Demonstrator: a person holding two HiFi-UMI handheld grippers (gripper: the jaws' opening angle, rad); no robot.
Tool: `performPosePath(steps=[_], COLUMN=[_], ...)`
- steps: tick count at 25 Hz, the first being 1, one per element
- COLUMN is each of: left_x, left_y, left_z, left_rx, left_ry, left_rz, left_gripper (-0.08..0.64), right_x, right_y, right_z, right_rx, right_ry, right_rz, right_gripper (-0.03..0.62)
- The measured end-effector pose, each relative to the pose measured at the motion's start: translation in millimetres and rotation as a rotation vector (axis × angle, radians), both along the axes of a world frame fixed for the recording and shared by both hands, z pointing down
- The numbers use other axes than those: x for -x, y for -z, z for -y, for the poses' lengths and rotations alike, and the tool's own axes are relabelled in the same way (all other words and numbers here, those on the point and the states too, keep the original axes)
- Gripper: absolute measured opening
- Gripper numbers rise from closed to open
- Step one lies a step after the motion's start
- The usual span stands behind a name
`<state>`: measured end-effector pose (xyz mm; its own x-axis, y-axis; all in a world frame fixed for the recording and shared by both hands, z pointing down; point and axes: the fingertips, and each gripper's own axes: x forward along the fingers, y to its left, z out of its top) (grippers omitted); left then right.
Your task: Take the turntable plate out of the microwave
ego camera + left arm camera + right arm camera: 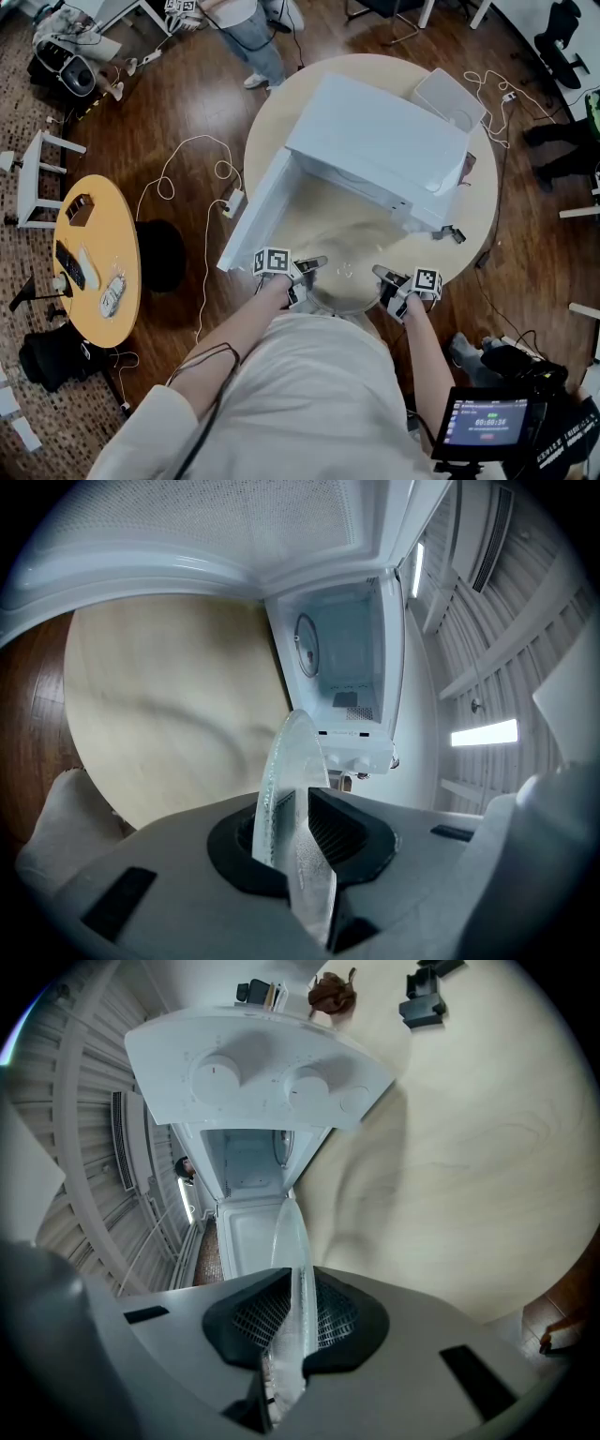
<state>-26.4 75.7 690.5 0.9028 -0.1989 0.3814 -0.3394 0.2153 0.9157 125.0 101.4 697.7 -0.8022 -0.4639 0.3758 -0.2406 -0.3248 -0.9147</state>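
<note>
Turntable plate (345, 274) out of microwave (380, 141), removal nearly done
It is held at the open cavity's six o'clock; left gripper (312, 265) and right gripper (382, 274) each clamp its rim. Setting it down probably remains.

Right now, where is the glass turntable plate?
The turntable plate is just below centre in the head view, outside the open microwave, over the table's near edge, held between the left hand-held gripper and the right hand-held gripper.

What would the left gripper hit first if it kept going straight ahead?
Probably the microwave, at its open front, led by the glass plate that the left gripper clamps; depth is unclear.
</note>
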Motion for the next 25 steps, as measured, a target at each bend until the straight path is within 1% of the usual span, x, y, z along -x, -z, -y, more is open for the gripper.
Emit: performPosePath(steps=[19,25], left_x=[2.6,1.2], left_y=[-6.1,-8.1], left_z=[0.7,1.2], left_rx=[-0.003,0.003], left_ry=[-0.015,-0.026], left_rz=[0.013,0.019], left_gripper=[0.047,0.048], right_x=[3.2,3.2], right_y=[-6.8,-8.6], right_z=[-1.9,-2.5], right_rx=[0.023,0.031], right_ry=[-0.014,-0.026], right_rz=[-0.008,0.004], right_gripper=[0.032,0.034])
